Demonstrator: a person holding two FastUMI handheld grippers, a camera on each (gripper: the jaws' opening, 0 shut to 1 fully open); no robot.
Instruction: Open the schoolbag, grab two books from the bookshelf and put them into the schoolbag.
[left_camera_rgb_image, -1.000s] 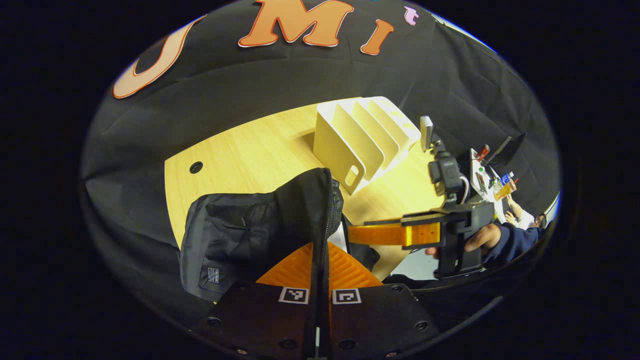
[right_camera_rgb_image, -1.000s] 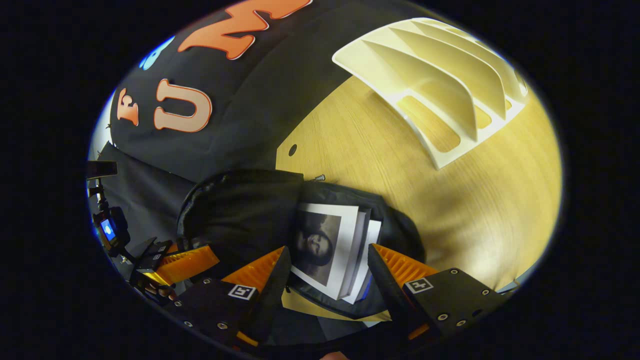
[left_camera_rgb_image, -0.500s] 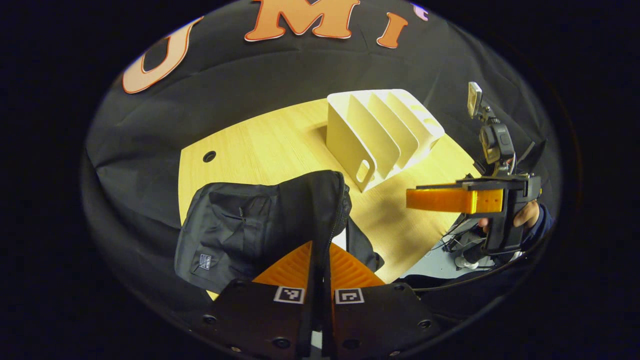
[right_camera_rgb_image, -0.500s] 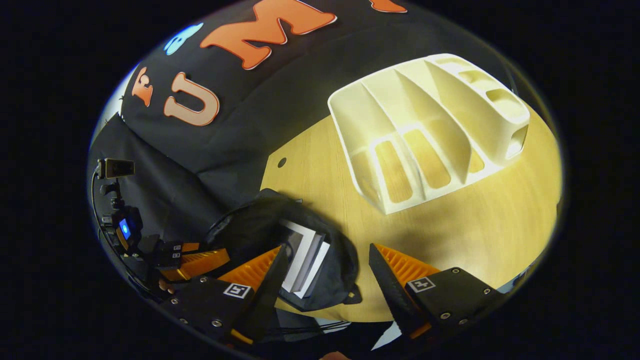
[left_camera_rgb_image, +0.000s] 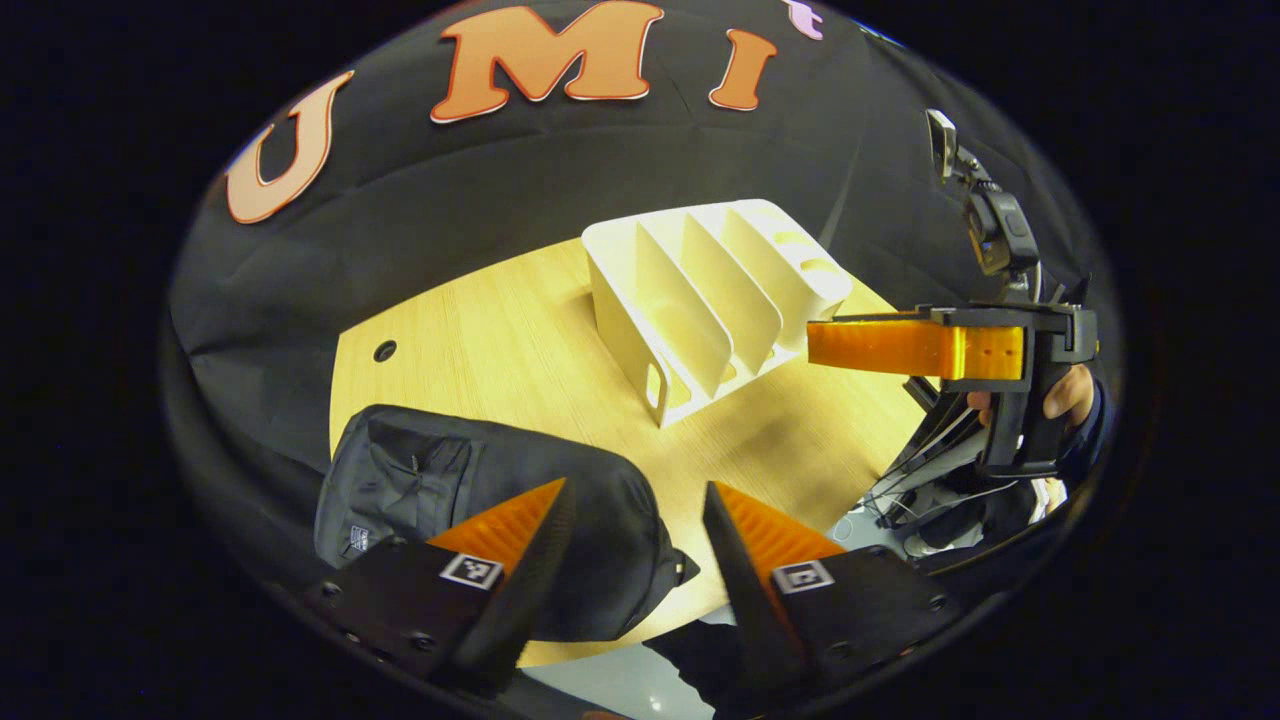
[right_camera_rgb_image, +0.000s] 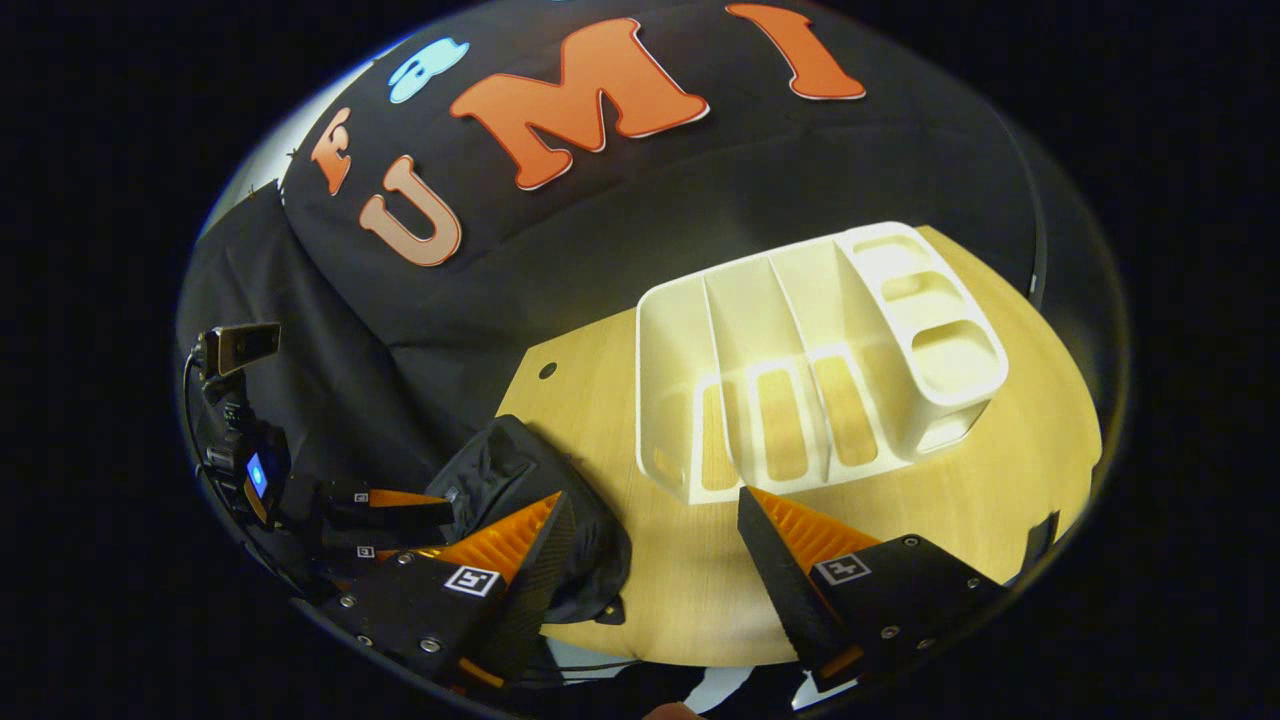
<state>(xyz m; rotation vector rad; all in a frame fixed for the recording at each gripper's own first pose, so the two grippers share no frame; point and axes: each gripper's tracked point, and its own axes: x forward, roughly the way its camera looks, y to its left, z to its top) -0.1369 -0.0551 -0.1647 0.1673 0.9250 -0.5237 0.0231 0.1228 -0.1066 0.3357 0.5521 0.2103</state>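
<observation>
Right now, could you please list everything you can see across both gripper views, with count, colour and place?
Schoolbag: one, black, lying at the table's near edge, left of the bookshelf.
Bookshelf: one, white, with upright dividers, standing mid-table; no books visible in its slots.
Table: one, light wood, with a small round hole near its far left corner.
Left gripper: one, orange fingers on a black body, open, above the schoolbag.
Right gripper: one, orange fingers on a black body, open, held off the table's right side.
Hand: one, in a dark sleeve, holding the right gripper's handle.
</observation>
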